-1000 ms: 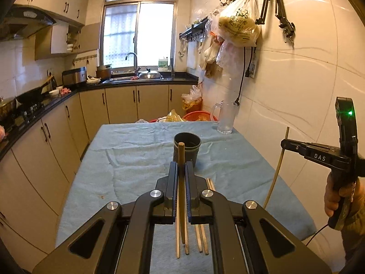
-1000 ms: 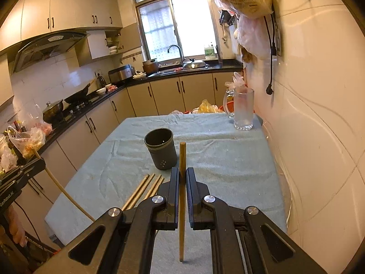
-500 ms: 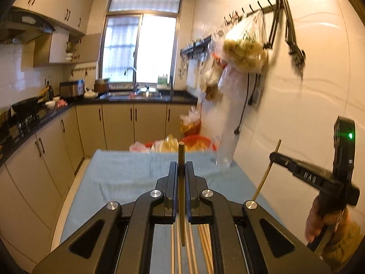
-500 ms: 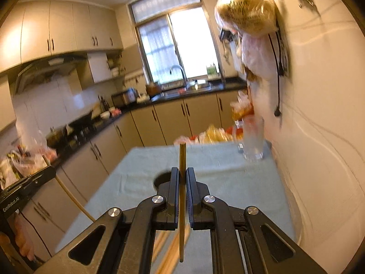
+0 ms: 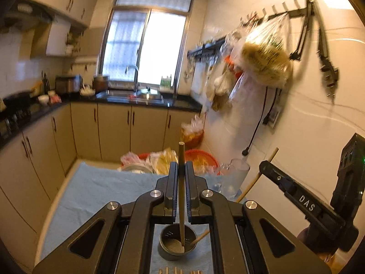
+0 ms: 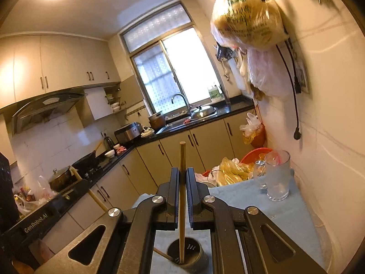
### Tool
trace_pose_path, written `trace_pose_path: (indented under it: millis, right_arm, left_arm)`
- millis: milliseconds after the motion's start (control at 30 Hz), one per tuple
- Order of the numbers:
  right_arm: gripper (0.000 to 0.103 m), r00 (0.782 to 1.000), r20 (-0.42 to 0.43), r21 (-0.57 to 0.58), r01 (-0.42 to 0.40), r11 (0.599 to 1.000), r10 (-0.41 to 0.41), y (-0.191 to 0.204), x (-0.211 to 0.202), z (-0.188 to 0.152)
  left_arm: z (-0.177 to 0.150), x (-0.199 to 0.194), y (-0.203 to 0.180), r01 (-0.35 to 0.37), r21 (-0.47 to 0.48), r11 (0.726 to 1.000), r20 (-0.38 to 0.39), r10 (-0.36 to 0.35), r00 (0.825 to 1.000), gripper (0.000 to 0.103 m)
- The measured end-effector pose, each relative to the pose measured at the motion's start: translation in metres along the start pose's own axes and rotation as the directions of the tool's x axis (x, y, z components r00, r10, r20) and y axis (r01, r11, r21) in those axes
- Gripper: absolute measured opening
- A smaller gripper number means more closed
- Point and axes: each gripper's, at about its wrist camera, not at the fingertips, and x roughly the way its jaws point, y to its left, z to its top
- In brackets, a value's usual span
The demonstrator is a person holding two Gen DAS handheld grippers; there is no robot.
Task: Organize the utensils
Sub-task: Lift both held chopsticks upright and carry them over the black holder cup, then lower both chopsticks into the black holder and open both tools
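Observation:
A dark round utensil holder (image 5: 178, 245) stands on the blue-cloth table, also in the right wrist view (image 6: 188, 256). My left gripper (image 5: 181, 171) is shut on a wooden chopstick (image 5: 181, 196) whose lower tip is inside the holder. My right gripper (image 6: 182, 178) is shut on another chopstick (image 6: 181, 196), its tip also inside the holder. The right gripper shows in the left wrist view (image 5: 296, 196) at the right. Several loose chopsticks (image 5: 178, 271) lie on the cloth just before the holder.
A clear glass mug (image 6: 277, 175) stands at the table's far right by the tiled wall. Bags and a red basket (image 5: 198, 157) sit beyond the far edge. Plastic bags (image 5: 264, 54) hang from wall hooks overhead. Kitchen counters (image 5: 136, 100) run left and back.
Both grippers have risen and moved forward over the holder, tilting up. Both chopstick tips now dip into the holder; earlier they hung above the cloth before it.

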Motion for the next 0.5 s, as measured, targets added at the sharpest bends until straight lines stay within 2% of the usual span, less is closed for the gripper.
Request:
trace_pose_path:
  millis: [167, 233, 433, 467, 500]
  right_arm:
    - [0.007, 0.989, -0.142, -0.004, 0.037, 0.999, -0.037, -0.014, 0.051, -0.032]
    - [0.007, 0.981, -0.190, 0.001, 0.045, 0.999, -0.044, -0.022, 0.066, -0.044]
    - [0.008, 0.963, -0.267, 0.027, 0.040, 0.999, -0.032, -0.036, 0.092, -0.063]
    - [0.009, 0.961, -0.275, 0.026, 0.045, 0.999, -0.036, -0.037, 0.093, -0.064]
    - [0.016, 0.958, -0.283, 0.026, 0.046, 0.999, -0.037, -0.039, 0.096, -0.065]
  left_arm:
    - [-0.030, 0.062, 0.017, -0.027, -0.035, 0.999, -0.153, 0.021, 0.988, 0.005]
    - [-0.039, 0.074, 0.023, -0.030, -0.050, 0.998, -0.185, 0.020, 0.982, 0.005]
    - [-0.045, 0.084, 0.028, -0.038, -0.044, 0.998, -0.191, 0.029, 0.981, 0.006]
    - [-0.045, 0.081, 0.027, -0.039, -0.042, 0.998, -0.186, 0.031, 0.982, 0.007]
    - [-0.045, 0.080, 0.027, -0.038, -0.040, 0.998, -0.185, 0.030, 0.982, 0.011]
